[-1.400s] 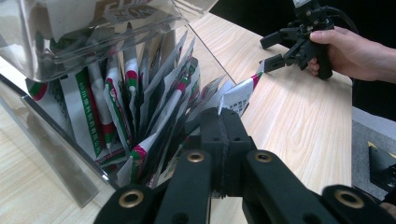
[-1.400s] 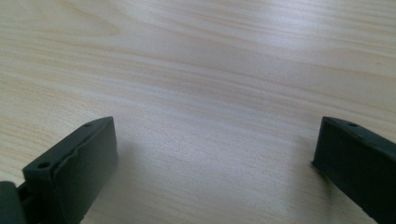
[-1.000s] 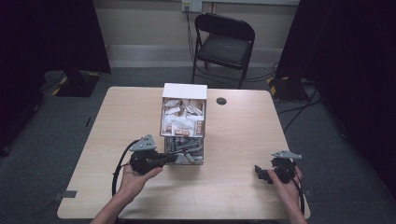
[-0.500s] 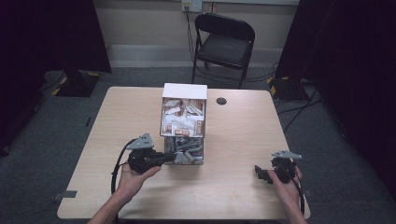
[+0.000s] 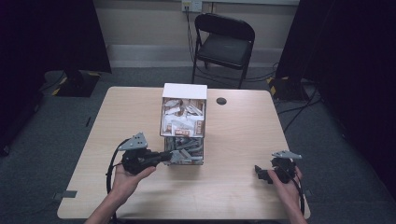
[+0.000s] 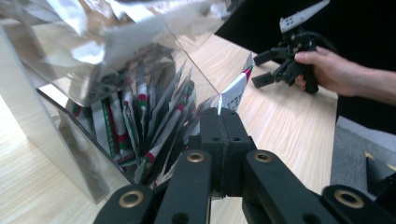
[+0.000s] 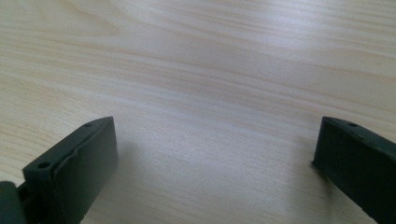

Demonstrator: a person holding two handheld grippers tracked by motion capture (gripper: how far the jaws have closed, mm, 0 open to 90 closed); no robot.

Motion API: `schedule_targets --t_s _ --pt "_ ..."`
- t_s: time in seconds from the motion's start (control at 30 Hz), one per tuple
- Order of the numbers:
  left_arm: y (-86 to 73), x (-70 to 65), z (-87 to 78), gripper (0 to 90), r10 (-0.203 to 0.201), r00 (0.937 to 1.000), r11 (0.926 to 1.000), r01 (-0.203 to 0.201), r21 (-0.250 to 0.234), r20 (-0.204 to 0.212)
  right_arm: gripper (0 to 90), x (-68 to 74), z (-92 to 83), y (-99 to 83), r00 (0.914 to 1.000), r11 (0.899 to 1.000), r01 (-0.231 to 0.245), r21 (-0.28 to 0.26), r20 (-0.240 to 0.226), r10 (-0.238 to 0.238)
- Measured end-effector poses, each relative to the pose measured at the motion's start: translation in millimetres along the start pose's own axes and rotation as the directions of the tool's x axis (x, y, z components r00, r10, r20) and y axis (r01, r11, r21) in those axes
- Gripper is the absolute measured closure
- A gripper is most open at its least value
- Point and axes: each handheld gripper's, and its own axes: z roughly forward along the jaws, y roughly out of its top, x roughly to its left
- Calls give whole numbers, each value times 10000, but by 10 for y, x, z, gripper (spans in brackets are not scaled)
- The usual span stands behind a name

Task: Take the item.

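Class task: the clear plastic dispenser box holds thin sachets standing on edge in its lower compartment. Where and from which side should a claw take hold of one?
Grip a thin sachet by its exposed upper corner, coming in from the clear plastic dispenser box's open front, flat faces between the jaws. The sachets stand packed on edge, so probably only edges are reachable, as the left claw, shut on one, shows.

High view overhead, facing forward; claw views close, low (all share table [image 5: 243, 140]).

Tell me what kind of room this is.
Probably a recording studio or lab set up for filming: a lone wooden table on grey carpet, black curtains at both sides, a folding chair by the wall, and cables on the floor.
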Motion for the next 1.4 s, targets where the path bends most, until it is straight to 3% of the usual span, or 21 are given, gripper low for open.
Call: schedule_targets --t_s 0.43,0.8,1.4 --pt "85 -4 -197 900 -34 10000 9989 35 -466 24 0 0 0 0 10000 10000 0 0 -2 0" --pt "30 0 -329 900 -41 9999 9998 38 -204 -131 0 0 0 0 10000 10000 -3 0 -1 3" --pt "-20 91 -623 900 -357 9977 9982 327 -507 -583 0 0 0 0 10000 10000 -3 0 -1 3"
